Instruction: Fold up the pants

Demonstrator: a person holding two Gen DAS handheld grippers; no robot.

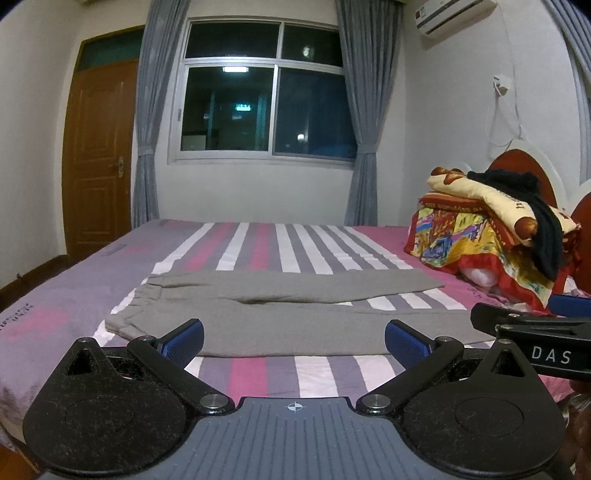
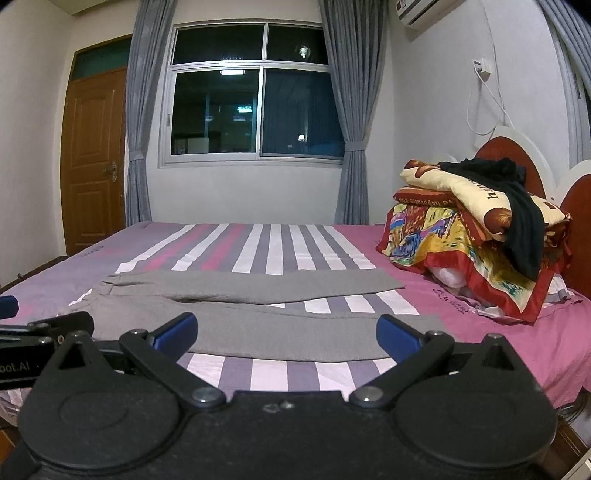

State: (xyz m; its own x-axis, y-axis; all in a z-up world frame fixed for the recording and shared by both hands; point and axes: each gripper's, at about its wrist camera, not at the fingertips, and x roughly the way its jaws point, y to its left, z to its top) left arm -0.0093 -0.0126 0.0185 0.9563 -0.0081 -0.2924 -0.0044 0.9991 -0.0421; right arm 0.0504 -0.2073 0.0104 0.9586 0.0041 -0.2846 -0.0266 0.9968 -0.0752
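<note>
My left tongs (image 1: 293,338) sit at the bottom of the left wrist view with their blue pads (image 1: 184,338) spread wide and nothing between them. My right tongs (image 2: 286,332) fill the bottom of the right wrist view in the same way, wide apart and empty. Both hover at the near edge of the bed (image 1: 74,280), just short of the cloth.

The grey pants (image 1: 280,310) lie flat across the middle of each frame on the striped sheet. The waistband is toward the left, and the two legs run to the right, splitting slightly so a wedge of stripes shows between them. The nearer leg lies just beyond my fingertips.

At the right edge of the left wrist view my other tool cuts in as a black bar, overlapping the far end of the near leg.

In the right middle of both frames a pile of bright bedding (image 2: 476,251) sits against the red headboard (image 2: 509,155), with a black garment (image 2: 517,218) draped over its top. It stands apart from the pants' leg ends, on pink sheet.

Behind the bed, a dark window (image 1: 264,88) with grey curtains (image 1: 147,122) fills the upper centre. A brown door (image 1: 98,155) stands at the left, and an air conditioner (image 1: 450,14) is in the upper right corner.
</note>
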